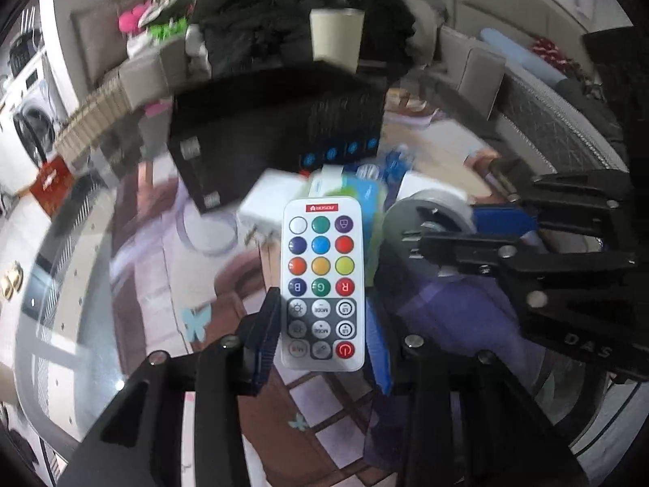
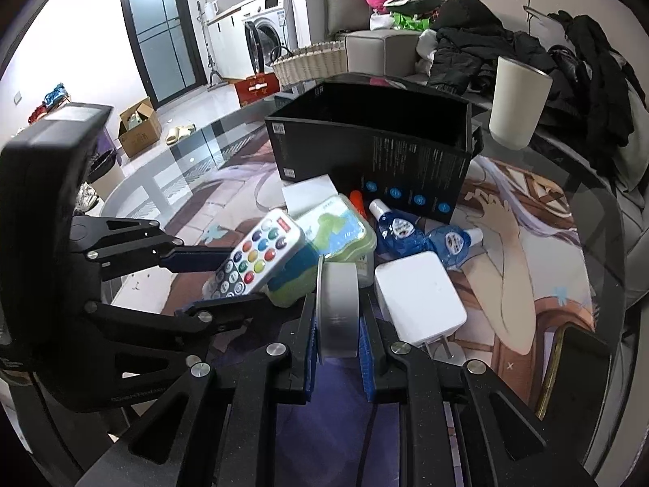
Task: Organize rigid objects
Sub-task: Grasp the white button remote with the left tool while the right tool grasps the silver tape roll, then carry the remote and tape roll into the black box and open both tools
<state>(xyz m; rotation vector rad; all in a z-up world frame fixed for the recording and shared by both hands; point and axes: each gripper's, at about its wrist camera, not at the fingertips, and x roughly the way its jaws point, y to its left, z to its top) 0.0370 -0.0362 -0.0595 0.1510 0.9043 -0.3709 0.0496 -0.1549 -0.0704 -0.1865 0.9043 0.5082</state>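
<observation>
My left gripper [image 1: 322, 337] is shut on a white remote with coloured buttons [image 1: 322, 284] and holds it above the table; the remote also shows in the right wrist view [image 2: 255, 259]. My right gripper [image 2: 338, 341] is shut on a grey tape roll [image 2: 338, 308], held on edge; the roll shows in the left wrist view [image 1: 430, 215]. An open black box [image 2: 373, 138] stands behind a pile: a green-lidded case [image 2: 336, 227], two blue bottles [image 2: 393, 231], a white charger [image 2: 417, 296].
A beige cup [image 2: 519, 101] stands at the back right of the round glass table [image 2: 600, 219]. Dark clothes lie on the sofa [image 2: 486, 40] behind. A wicker basket [image 2: 312, 61] sits at the back left. A washing machine [image 2: 263, 36] stands farther back.
</observation>
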